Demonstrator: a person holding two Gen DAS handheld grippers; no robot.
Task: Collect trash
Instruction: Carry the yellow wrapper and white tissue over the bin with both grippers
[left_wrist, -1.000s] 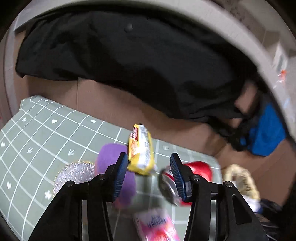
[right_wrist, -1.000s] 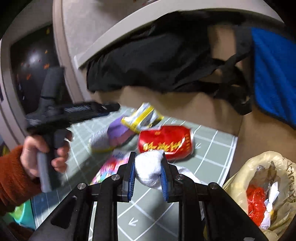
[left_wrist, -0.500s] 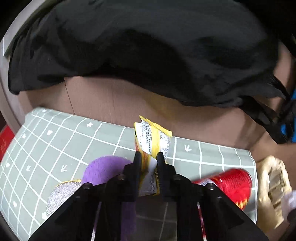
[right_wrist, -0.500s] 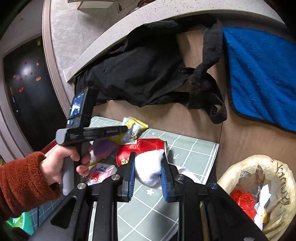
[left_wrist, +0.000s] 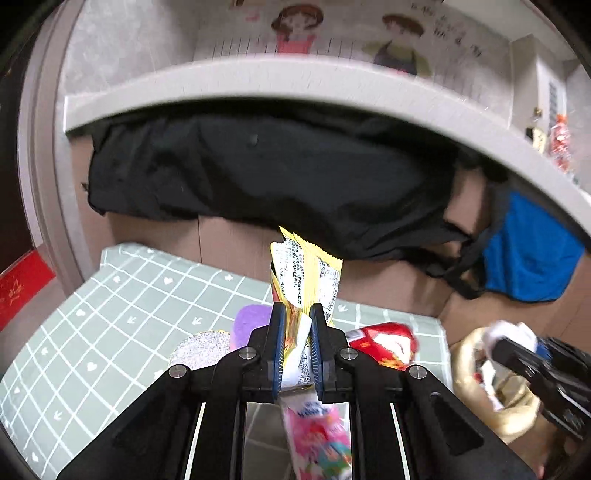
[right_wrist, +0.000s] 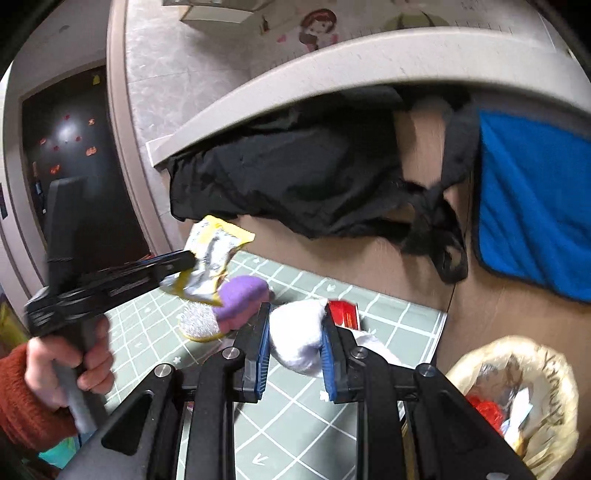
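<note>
- hand (right_wrist: 70, 354) in rust-red sleeve at far left of right wrist view, wrapped round the left gripper's handle
- left gripper (left_wrist: 297, 345) jaws clamped on yellow snack wrapper (left_wrist: 306, 273); wrapper sticks up above the fingertips, lifted clear of the mat; from the right wrist view the same wrapper (right_wrist: 212, 254) hangs at the tool's tip above the mat
- green grid mat (left_wrist: 122, 295) below, white lines with small hearts and arrows
- purple sponge (right_wrist: 242, 295) and silver scrubber (right_wrist: 197, 321) on mat, touching each other, just under the held wrapper
- pink packet (left_wrist: 317, 435) on mat, low between the left gripper's arms, blurred
- red can (left_wrist: 384, 341) lying on its side on mat, right of left gripper
- right gripper (right_wrist: 295, 341) jaws closed on white crumpled tissue (right_wrist: 299, 338), held above the mat's right part
- yellowish trash bag (right_wrist: 517, 398) on the floor off the mat's right edge, open, red and white scraps inside
- black cloth (right_wrist: 295, 177) and blue towel (right_wrist: 532, 199) hang behind, under a curved pale counter edge (left_wrist: 258, 77)
</note>
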